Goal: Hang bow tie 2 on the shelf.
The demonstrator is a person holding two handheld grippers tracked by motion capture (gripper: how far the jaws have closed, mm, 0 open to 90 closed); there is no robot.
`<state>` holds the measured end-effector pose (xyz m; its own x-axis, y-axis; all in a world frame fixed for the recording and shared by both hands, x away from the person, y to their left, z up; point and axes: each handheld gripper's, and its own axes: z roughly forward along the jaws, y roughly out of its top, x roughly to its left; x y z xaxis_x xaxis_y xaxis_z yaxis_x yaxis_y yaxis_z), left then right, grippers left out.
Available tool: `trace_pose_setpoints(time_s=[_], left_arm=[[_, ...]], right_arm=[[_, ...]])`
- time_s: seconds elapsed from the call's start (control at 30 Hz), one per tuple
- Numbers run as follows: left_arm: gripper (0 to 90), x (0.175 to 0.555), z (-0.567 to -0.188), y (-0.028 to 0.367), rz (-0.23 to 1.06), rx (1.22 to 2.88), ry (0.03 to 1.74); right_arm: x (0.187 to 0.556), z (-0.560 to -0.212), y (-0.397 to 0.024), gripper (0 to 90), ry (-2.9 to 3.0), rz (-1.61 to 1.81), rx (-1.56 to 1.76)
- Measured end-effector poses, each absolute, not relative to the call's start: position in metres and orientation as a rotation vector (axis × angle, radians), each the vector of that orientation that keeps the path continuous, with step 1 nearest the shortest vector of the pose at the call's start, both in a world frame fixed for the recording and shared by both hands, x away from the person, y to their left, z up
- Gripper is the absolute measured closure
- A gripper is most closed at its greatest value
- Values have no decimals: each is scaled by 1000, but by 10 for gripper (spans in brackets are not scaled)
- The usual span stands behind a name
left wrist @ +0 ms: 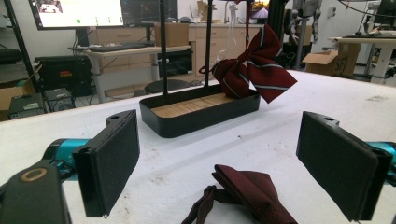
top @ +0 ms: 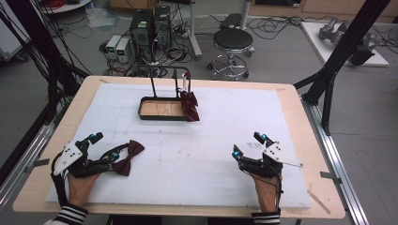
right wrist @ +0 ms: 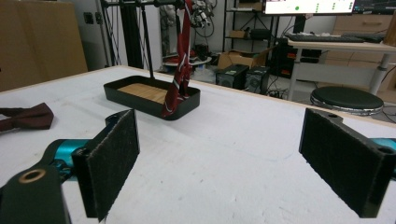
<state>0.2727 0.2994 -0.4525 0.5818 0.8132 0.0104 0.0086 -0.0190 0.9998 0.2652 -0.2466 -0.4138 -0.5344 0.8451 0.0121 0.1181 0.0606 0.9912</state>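
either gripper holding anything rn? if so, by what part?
Nothing held. Left gripper is open, its jaws either side of the plain bow tie without closing. Right gripper is open over bare table.

Beyond your table's wooden edge (top: pixel 300 117) you face a grey floor (top: pixel 281 61) strewn with cables, a black round stool (top: pixel 233 40), two computer towers (top: pixel 151 26) and black frame posts (top: pixel 345 42).
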Motion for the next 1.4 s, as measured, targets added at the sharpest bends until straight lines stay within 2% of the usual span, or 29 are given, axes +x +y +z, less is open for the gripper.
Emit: trace_pose_setpoints(time_s=[0.3, 0.43, 0.87, 1.4], left_arm=[[133, 271, -432, 300, 720, 1506, 759], [133, 271, -418, 301, 730, 1601, 761], [134, 268, -374, 287, 601, 1893, 742], [142, 283, -372, 270, 494, 2205, 844]], right_arm=[[261, -428, -255, 114, 1749, 1507, 966], [261, -434, -256, 114, 1758, 1508, 973], [256, -441, -257, 114, 1747, 1530, 970], [253, -450, -260, 114, 1716, 1556, 956]])
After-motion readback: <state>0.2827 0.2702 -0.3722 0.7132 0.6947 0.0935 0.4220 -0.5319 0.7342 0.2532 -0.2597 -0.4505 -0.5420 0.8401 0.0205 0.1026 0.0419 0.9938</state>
